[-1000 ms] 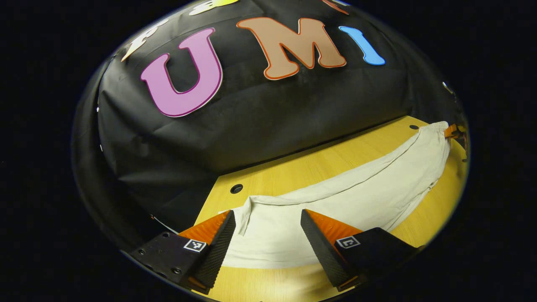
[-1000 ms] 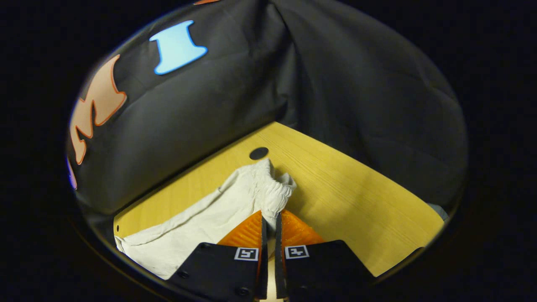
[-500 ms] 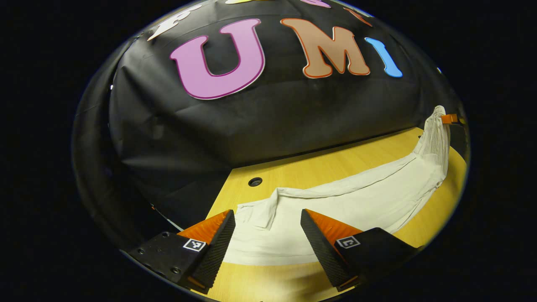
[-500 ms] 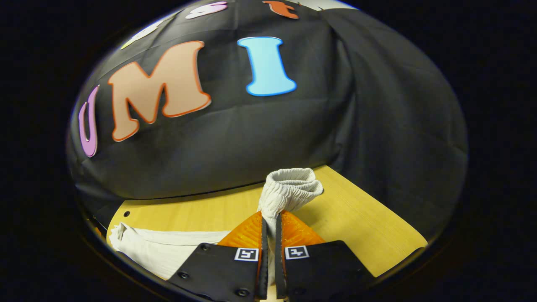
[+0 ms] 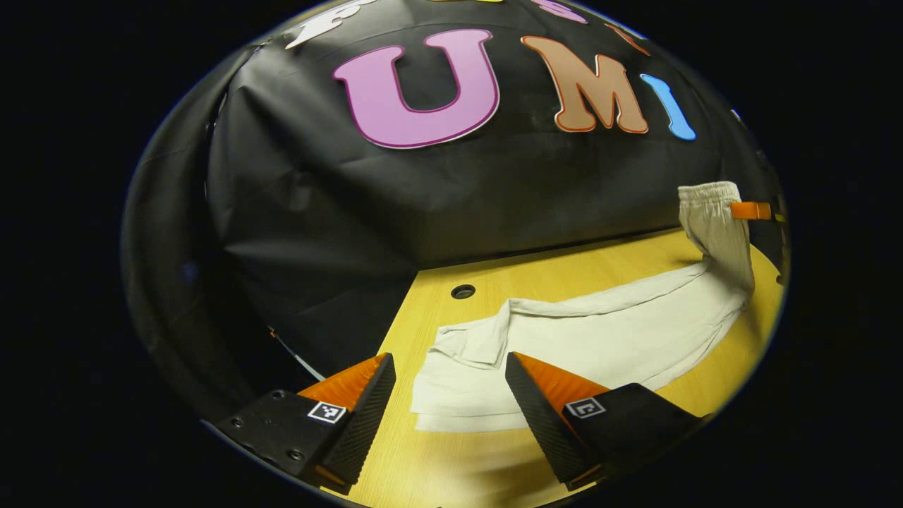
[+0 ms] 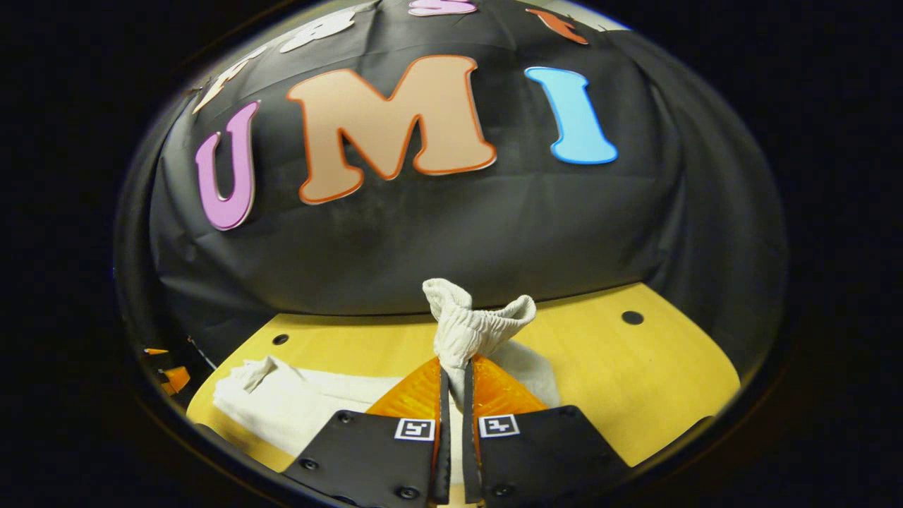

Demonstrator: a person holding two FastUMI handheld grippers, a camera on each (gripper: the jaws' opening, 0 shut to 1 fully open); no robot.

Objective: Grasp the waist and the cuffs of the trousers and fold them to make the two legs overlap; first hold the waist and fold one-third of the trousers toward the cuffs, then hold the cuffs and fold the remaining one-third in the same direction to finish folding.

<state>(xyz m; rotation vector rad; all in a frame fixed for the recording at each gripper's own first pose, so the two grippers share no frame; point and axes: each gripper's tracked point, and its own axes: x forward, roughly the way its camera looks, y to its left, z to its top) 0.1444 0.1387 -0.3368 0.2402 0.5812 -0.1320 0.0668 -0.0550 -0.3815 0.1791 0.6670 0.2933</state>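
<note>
Right gripper (image 6: 455,377) pinched tight on the gathered elastic waist (image 6: 474,326) of the cream cotton trousers (image 5: 607,335), lifted clear of the yellow wooden desk (image 6: 635,381) near its right end. Left gripper (image 5: 448,384) spread wide and holding nothing, hovering over the rumpled cuffs (image 5: 469,346) by the desk's left edge. Between both ends, legs lying stretched along the desk's back edge.

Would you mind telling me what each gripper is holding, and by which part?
The right gripper is shut on the trousers at the gathered waistband, lifted off the table. The left gripper is open, holding nothing.
</note>
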